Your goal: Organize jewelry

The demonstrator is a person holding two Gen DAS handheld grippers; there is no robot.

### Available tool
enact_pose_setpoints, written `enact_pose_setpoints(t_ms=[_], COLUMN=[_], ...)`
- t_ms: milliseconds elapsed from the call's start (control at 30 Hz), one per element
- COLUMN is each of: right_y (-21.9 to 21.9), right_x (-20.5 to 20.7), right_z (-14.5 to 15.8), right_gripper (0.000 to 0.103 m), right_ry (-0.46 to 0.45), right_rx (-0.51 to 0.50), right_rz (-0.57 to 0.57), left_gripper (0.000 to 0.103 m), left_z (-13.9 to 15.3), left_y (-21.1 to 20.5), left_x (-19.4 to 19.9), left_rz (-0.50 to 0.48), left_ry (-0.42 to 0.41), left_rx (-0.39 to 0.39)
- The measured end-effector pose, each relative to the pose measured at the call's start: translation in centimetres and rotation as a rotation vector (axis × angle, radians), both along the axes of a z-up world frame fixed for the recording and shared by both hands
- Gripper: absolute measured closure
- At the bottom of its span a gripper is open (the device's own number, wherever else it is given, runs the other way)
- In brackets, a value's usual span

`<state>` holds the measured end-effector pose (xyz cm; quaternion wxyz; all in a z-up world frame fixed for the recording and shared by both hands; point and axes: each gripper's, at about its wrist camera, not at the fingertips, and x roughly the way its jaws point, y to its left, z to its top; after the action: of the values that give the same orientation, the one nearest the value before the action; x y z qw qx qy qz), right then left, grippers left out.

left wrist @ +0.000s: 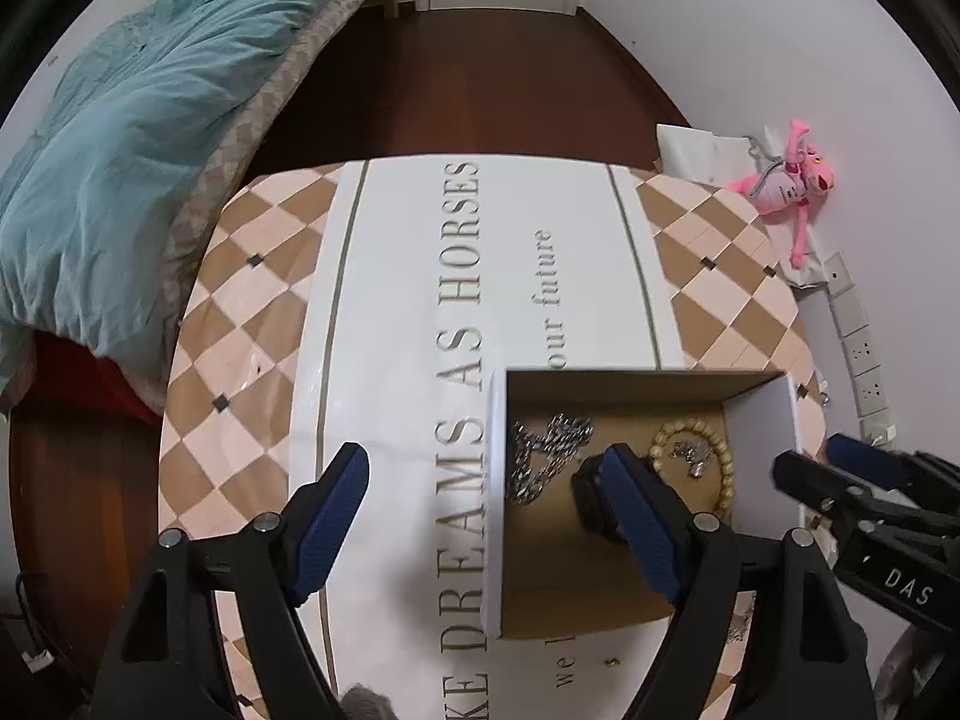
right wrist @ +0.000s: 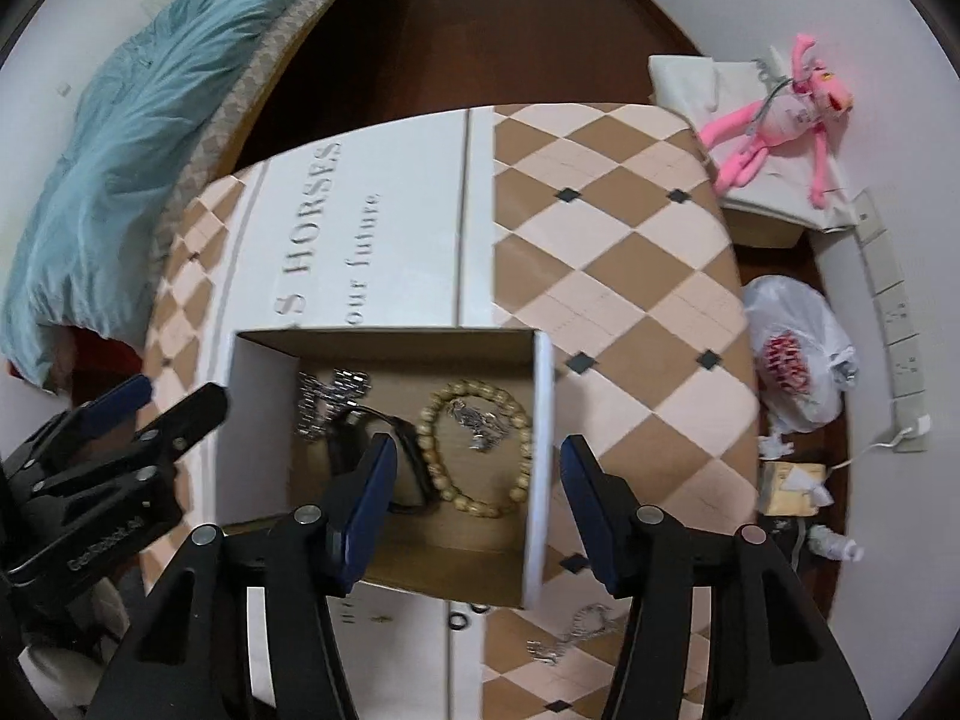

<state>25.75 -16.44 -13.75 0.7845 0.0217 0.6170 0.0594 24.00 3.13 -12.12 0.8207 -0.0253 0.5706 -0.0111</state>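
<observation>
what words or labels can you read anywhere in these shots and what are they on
"DREAMS AS HORSES": large grey lettering on the white table runner; the word before it is cut to "KE".
"our future": smaller italic line on the same runner; another line begins "we".
"DAS": white letters on the right gripper body, seen from the left wrist view.
White label on the left gripper: too blurred.
Red print on the plastic bag: unreadable.

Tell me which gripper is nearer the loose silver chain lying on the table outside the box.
Right. The right gripper straddles the box's right wall, with the silver chain just below its right finger. The left gripper straddles the box's opposite wall, farther away.
</observation>
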Motion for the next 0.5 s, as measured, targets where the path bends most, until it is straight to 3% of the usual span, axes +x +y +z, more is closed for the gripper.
enact_pose_setpoints(t_ms=[67,100,133,300,500], right_y=[-0.1,-0.1,-0.2,-0.5,-0.6], right_x=[-0.5,-0.9,-1.2,-2.6,-3.9], right_z=[-0.2,-0.3,-0.5,-1.6,-1.4], right_gripper=[0.024,0.014,0.011,0.003,0.003], right_ry=[-0.013,-0.018,-0.020,-0.019,-0.046], right_rx=[-0.048,-0.069,-0.090,-0.138,-0.162], right_rz=[-0.007,-0.012,-0.016,-0.028,-0.034], left_gripper=[0.011,0.009,0.008,0.007,0.007], left_z=[-0.3,-0.4,-0.5,-0.7,-0.2], left_y=[-0.1,-0.1,-0.2,-0.5,-0.8], left_x=[-0.4,-0.6,-0.9,-2.2,-3.3], left_rz=[-0.003,-0.005,-0.004,-0.009,-0.007], left_ry=[0.003,0.001,-0.001,-0.019,-0.043], left_rx=[0.009,0.015,0.025,0.055,0.055])
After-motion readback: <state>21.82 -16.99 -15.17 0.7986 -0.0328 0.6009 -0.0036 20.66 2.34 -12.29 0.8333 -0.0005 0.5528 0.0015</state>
